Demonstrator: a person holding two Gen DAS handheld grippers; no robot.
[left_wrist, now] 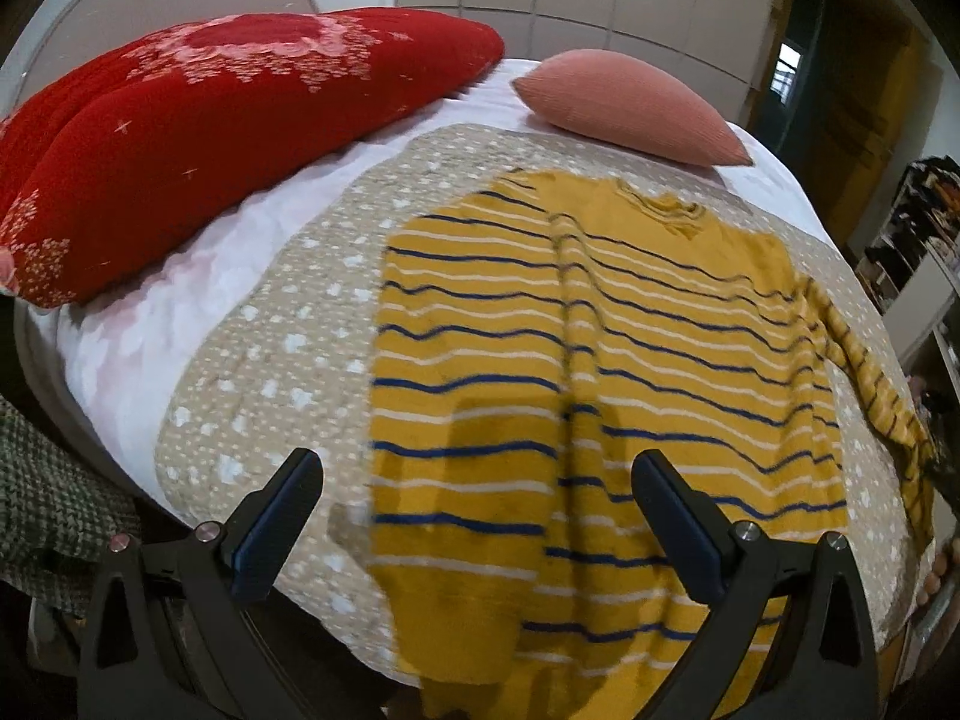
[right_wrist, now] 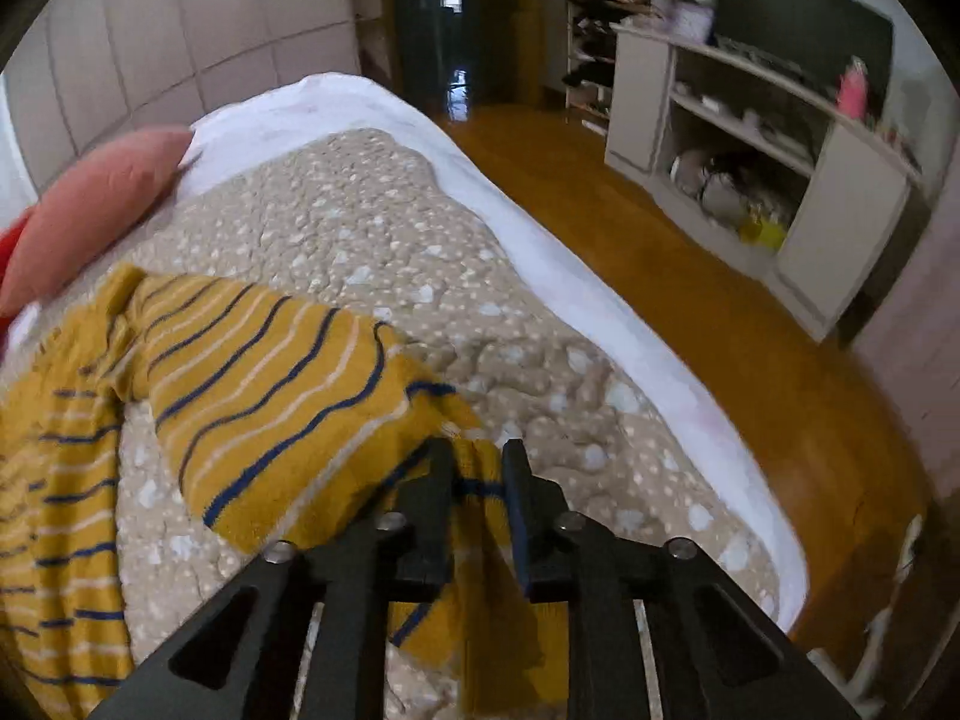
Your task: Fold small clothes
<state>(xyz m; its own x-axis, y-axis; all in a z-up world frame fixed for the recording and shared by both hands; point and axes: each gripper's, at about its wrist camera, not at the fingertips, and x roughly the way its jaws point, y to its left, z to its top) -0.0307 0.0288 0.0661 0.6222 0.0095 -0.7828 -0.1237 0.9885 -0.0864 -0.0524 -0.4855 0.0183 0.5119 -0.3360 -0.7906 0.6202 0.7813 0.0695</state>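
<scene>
A mustard-yellow sweater with blue and white stripes lies spread on a beige dotted blanket, its collar toward the far pillows. My left gripper hovers open over the sweater's lower left part, with nothing between its fingers. In the right wrist view one sleeve rises off the blanket and bunches between the narrow jaws of my right gripper, which is shut on its cuff end. The rest of the sweater lies at the left edge of that view.
A large red patterned pillow and a pink pillow lie at the head of the bed. The white sheet edge drops to a wooden floor. A white shelf unit with clutter stands across the floor.
</scene>
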